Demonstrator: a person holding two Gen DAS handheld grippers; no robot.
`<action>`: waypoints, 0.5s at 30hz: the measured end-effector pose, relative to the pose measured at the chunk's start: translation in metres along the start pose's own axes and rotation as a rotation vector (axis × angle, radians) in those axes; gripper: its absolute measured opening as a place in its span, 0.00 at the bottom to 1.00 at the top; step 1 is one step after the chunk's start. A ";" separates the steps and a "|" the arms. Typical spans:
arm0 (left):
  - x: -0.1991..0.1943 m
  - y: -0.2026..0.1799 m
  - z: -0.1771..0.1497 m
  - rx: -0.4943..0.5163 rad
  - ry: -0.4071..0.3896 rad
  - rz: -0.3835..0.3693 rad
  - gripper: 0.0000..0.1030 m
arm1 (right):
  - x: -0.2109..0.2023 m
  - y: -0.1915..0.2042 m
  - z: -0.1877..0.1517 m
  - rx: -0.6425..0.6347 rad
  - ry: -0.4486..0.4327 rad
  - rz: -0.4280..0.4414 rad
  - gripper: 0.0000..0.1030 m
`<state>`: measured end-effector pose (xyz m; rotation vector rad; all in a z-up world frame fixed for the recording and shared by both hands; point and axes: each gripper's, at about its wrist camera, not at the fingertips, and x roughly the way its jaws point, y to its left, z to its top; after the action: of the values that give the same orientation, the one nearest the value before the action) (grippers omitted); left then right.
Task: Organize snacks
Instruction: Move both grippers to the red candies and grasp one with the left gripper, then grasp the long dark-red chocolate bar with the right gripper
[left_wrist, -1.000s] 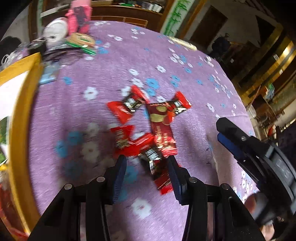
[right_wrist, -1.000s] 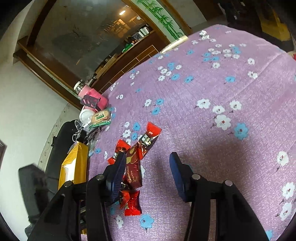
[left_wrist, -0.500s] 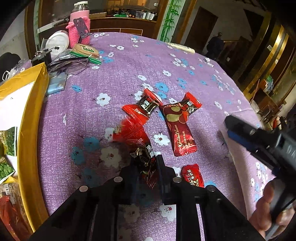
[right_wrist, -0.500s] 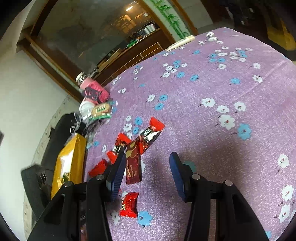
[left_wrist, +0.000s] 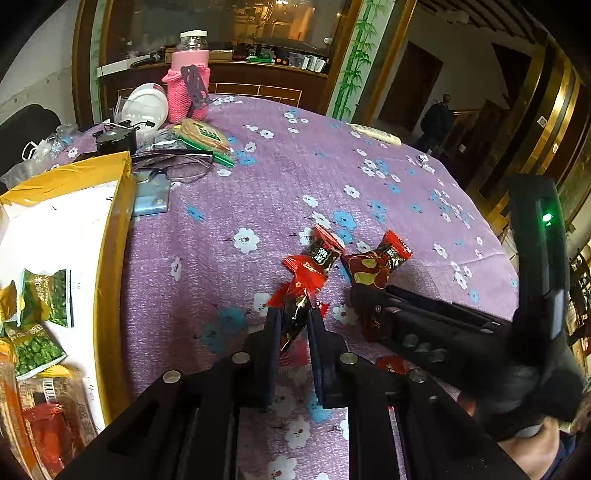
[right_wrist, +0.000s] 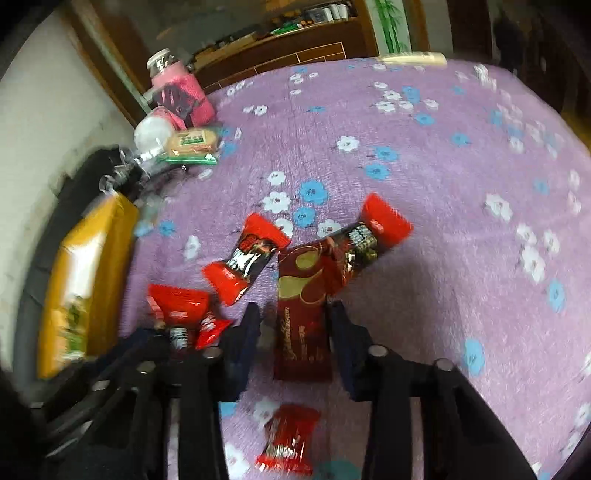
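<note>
My left gripper (left_wrist: 293, 323) is shut on a red candy wrapper (left_wrist: 295, 295) and holds it above the purple flowered tablecloth (left_wrist: 280, 184). It also shows at lower left in the right wrist view (right_wrist: 181, 325). My right gripper (right_wrist: 293, 321) is open, its fingers on either side of a dark red chocolate bar (right_wrist: 301, 314) lying on the cloth. It also shows at the right of the left wrist view (left_wrist: 373, 302). Two red-ended candies (right_wrist: 245, 258) (right_wrist: 369, 232) lie beyond it, and a small red candy (right_wrist: 290, 439) lies nearer.
A yellow-rimmed box (left_wrist: 114, 258) at the left holds green pea packets (left_wrist: 40, 299) and other snacks. At the back left stand a pink-sleeved jar (left_wrist: 188, 77), a white lid (left_wrist: 144, 105), a biscuit packet (left_wrist: 203, 134) and glasses (left_wrist: 173, 166).
My left gripper shut on a red candy and lifted it off the cloth. My right gripper moved down and left until its open fingers flank the chocolate bar.
</note>
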<state>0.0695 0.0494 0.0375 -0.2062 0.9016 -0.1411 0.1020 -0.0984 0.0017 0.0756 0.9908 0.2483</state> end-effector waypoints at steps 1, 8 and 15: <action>0.001 0.001 0.000 0.001 0.005 0.002 0.14 | 0.000 0.003 -0.002 -0.026 0.000 -0.014 0.26; -0.001 -0.005 -0.002 0.029 -0.007 0.011 0.14 | -0.022 -0.024 -0.021 0.027 -0.022 0.016 0.24; 0.005 -0.004 -0.002 0.034 -0.008 0.038 0.14 | -0.036 -0.042 -0.021 0.106 -0.076 0.121 0.24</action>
<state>0.0713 0.0439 0.0333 -0.1584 0.8942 -0.1205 0.0734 -0.1487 0.0124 0.2412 0.9242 0.3016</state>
